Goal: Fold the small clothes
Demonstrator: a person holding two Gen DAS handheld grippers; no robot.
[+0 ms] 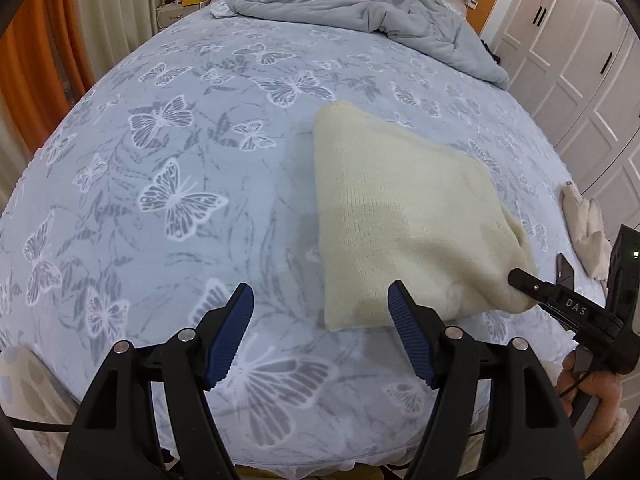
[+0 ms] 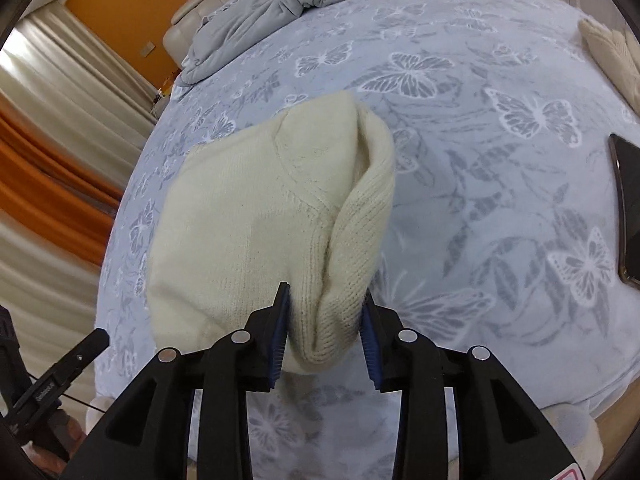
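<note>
A cream knitted garment (image 1: 400, 220) lies folded on the butterfly-print bed. In the right wrist view the same garment (image 2: 256, 220) fills the middle, with its ribbed edge bunched between my fingers. My right gripper (image 2: 325, 320) is shut on that ribbed edge and holds it a little above the bed; it also shows in the left wrist view (image 1: 516, 280) at the garment's near right corner. My left gripper (image 1: 320, 312) is open and empty, low over the bed just left of the garment's near edge.
A rumpled grey duvet (image 1: 360, 4) lies at the head of the bed. More cream clothes (image 1: 588, 232) lie at the right edge, also seen in the right wrist view (image 2: 608, 48). A dark phone (image 2: 628, 208) lies on the bed. White wardrobe doors (image 1: 580, 64) stand to the right.
</note>
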